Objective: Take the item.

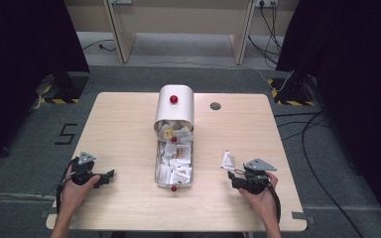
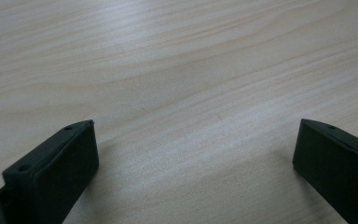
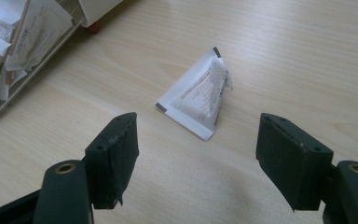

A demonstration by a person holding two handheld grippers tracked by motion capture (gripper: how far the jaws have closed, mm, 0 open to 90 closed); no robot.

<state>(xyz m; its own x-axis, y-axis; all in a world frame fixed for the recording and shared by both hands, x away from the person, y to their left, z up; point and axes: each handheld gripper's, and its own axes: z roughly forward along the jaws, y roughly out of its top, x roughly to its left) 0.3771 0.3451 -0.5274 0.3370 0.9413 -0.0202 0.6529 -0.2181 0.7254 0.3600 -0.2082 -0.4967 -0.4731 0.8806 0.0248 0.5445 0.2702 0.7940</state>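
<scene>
high view looks down; right gripper view shares its sachet [image 3: 196, 95] close up

Layout of the surface [image 1: 129, 129], seen from the person's side

A long container [image 1: 174, 161] lies along the middle of the surface, its length running from the near edge toward the far edge; packets [image 1: 176, 168] are piled inside it, and its rolled-back cover [image 1: 174, 106] sits over its far end. A small hole [image 1: 215, 105] lies in the surface to the right of that cover. One loose packet [image 1: 227, 160] lies flat on the surface to the right of the container, apart from it. The right tool [image 1: 234, 176] rests just in front of that packet, nearer the person; the left tool [image 1: 110, 174] rests on the surface left of the container's near end.
</scene>
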